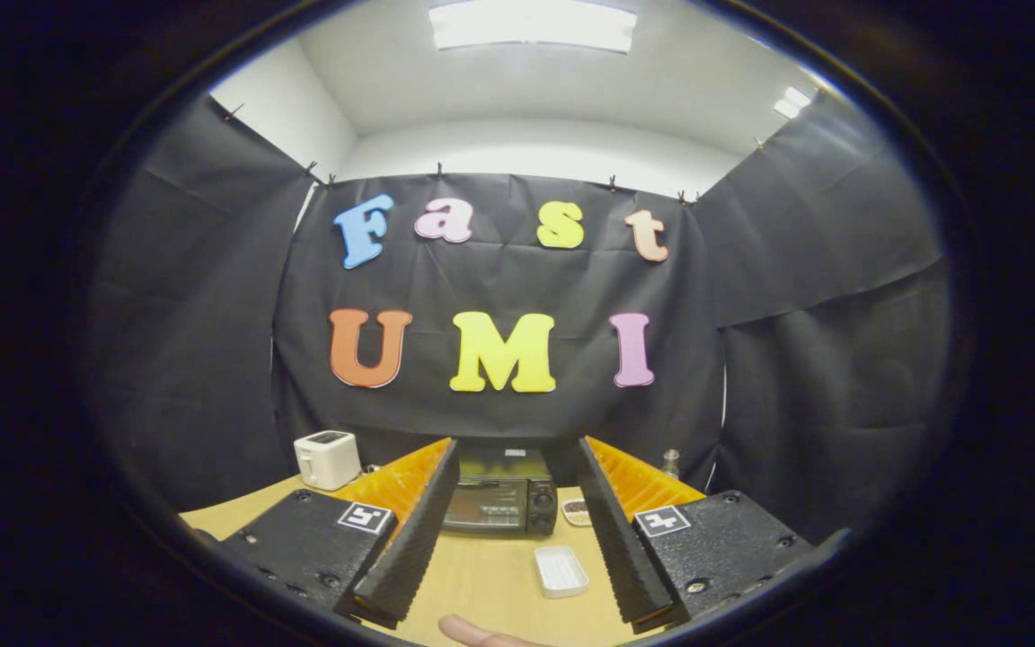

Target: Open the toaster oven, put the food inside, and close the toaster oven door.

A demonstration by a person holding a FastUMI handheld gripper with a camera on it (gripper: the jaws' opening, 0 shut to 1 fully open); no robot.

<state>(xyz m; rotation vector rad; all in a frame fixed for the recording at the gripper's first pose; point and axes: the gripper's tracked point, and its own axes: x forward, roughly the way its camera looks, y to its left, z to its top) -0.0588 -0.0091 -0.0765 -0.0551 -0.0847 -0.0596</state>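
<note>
The gripper point(514, 539) has its two fingers spread wide apart, and nothing is between the tips. The oven point(499, 499) sits on the table point(482, 575) beyond the fingers, seen in the gap between them, well apart from the tips. Its door looks shut. A small white tray point(561, 571) lies on the table closer in, just beside the right finger point(625, 548). A small dish point(577, 511) with something dark in it sits near the oven's right side. A white toaster point(327, 459) stands off past the left finger point(410, 539). A fingertip point(473, 633) of a person pokes in near the gripper. The table is light wood. Black cloth point(212, 341) hangs all around as walls, and a bright lamp point(532, 25) glows on the white ceiling.
</note>
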